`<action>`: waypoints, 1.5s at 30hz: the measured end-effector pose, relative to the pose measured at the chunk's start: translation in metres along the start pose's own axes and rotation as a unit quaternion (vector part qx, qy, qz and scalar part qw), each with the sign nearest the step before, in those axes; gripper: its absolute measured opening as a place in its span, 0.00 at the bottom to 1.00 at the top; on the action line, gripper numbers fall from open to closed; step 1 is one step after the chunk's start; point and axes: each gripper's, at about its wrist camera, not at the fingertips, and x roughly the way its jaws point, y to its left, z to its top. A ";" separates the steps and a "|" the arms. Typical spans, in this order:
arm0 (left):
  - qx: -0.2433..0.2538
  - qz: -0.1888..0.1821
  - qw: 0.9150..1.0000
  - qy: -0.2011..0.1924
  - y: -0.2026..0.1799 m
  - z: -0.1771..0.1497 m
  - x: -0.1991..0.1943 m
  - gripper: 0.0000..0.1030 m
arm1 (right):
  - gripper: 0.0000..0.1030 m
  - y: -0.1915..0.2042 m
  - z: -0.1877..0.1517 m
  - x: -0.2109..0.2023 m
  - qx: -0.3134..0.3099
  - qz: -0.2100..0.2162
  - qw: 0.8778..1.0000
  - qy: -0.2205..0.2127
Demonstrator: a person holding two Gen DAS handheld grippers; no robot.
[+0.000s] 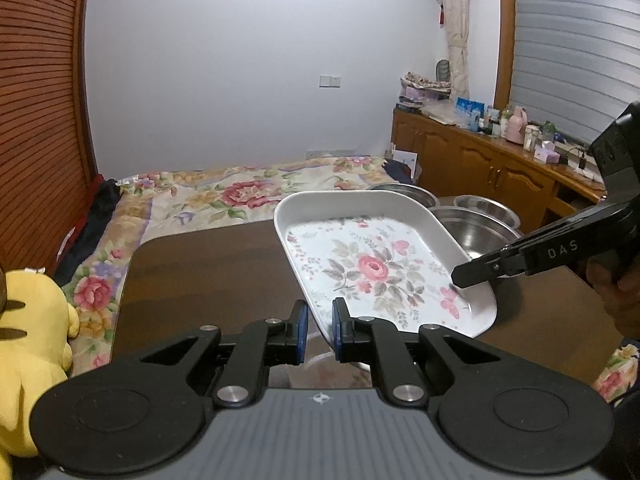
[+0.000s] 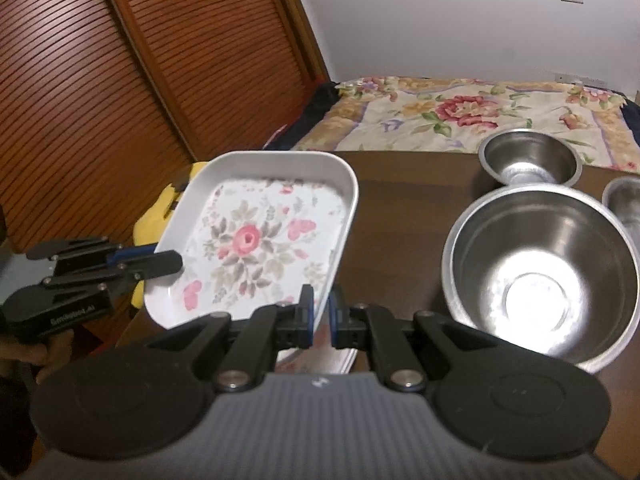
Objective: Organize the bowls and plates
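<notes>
Floral tray (image 1: 372,268), white and rectangular with a pink rose in the middle, hangs tilted above the dark wooden counter (image 1: 208,272), carried by both claws at once. The left claw (image 1: 320,330) is pinched narrow on the tray's near edge in its own view, blue pads (image 1: 303,332) either side of the rim. The right claw (image 2: 320,316) is likewise clamped tight on the opposite edge; in the left wrist view it reaches in from the right over the tray's rim.

Right of the tray on the counter stand three steel bowls: a large one (image 2: 540,272) nearest, a smaller one (image 2: 528,158) behind it toward the far edge, and a third (image 2: 626,204) cut off at the right border. Under the tray's near side, stacked plate rims (image 2: 344,358) show dimly.

Beyond the counter lies a bed (image 2: 460,114) with a flowered cover. A yellow plush toy (image 1: 28,344) sits left of the counter.
</notes>
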 end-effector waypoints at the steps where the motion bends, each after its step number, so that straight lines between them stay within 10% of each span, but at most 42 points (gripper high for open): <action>1: -0.004 -0.002 1.000 0.000 -0.001 -0.004 -0.003 0.13 | 0.08 0.001 -0.002 -0.001 0.000 0.002 1.000 0.001; 45: -0.023 0.034 0.998 0.054 -0.012 -0.057 0.016 0.13 | 0.10 0.033 -0.047 -0.001 -0.040 -0.041 0.998 0.018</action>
